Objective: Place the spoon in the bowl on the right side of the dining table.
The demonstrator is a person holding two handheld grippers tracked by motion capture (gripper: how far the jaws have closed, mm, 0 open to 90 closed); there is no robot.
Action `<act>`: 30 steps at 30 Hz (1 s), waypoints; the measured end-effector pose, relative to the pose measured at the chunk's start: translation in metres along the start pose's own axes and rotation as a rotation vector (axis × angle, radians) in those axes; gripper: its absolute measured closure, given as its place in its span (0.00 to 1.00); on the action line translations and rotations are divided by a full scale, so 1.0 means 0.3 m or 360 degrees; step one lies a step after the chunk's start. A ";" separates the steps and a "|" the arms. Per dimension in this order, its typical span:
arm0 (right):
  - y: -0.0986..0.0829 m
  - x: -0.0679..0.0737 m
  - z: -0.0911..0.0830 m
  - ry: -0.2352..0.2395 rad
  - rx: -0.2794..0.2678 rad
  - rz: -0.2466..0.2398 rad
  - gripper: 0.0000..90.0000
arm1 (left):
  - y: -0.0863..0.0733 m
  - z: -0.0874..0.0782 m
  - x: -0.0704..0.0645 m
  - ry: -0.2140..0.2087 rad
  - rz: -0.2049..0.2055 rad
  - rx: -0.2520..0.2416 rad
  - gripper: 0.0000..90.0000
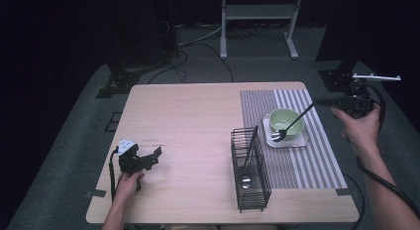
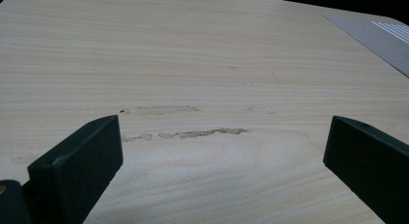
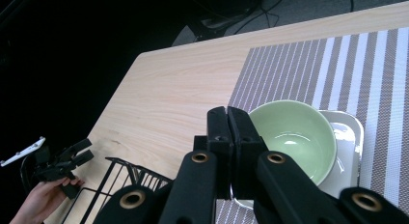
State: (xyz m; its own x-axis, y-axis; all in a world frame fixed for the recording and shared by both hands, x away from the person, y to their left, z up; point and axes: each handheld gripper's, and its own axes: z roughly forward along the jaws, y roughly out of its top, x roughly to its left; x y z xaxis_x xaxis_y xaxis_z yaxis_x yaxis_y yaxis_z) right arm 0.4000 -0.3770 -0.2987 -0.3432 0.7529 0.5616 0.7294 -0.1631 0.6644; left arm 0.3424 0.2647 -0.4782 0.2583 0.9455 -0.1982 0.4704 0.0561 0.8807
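Note:
My right gripper (image 1: pixel 323 101) is off the table's right edge, shut on the black handle of a spoon (image 1: pixel 295 121). The spoon slants down to the left, its metal bowl over the white square plate (image 1: pixel 302 141) in front of the green bowl (image 1: pixel 280 116). In the right gripper view the jaws (image 3: pixel 227 119) are pressed together above the green bowl (image 3: pixel 294 137) and hide the spoon. My left gripper (image 1: pixel 153 158) rests low at the table's front left. Its jaws (image 2: pixel 222 151) stand wide apart over bare wood.
A black wire basket (image 1: pixel 250 170) stands at the front middle with another black-handled utensil (image 1: pixel 246 176) leaning inside it. A striped placemat (image 1: pixel 319 158) lies under the plate on the right side. The far left gripper (image 3: pixel 72 159) and the basket's rim (image 3: pixel 120 178) appear in the right gripper view.

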 end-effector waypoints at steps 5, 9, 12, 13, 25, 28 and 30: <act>0.009 -0.010 0.003 -0.0021 -0.0016 0.0018 0.98 | 0.000 -0.001 0.001 -0.0001 0.0001 0.0003 0.00; 0.015 -0.018 0.003 -0.0041 -0.0027 0.0024 0.98 | 0.000 -0.001 0.002 -0.0001 -0.0002 0.0001 0.00; 0.018 -0.025 0.004 -0.0056 -0.0029 0.0028 0.98 | 0.000 -0.001 0.002 -0.0001 0.0002 0.0002 0.00; 0.020 -0.031 0.007 -0.0065 -0.0031 0.0036 0.98 | 0.000 0.000 0.001 0.0000 0.0002 0.0002 0.00; 0.034 -0.055 0.026 -0.0123 -0.0051 0.0068 0.98 | 0.000 -0.001 0.003 -0.0003 0.0000 0.0004 0.00; 0.039 -0.062 0.030 -0.0140 -0.0063 0.0077 0.98 | 0.000 -0.002 0.003 -0.0005 -0.0001 0.0003 0.00; 0.042 -0.066 0.033 -0.0146 -0.0067 0.0086 0.98 | 0.000 -0.002 0.003 -0.0007 -0.0004 0.0001 0.00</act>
State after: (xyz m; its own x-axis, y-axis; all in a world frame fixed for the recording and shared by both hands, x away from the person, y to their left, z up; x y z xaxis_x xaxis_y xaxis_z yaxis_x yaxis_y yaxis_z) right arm 0.4219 -0.3877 -0.3064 -0.2468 0.7972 0.5509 0.7193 -0.2302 0.6554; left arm 0.3423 0.2658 -0.4781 0.2607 0.9441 -0.2020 0.4717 0.0580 0.8799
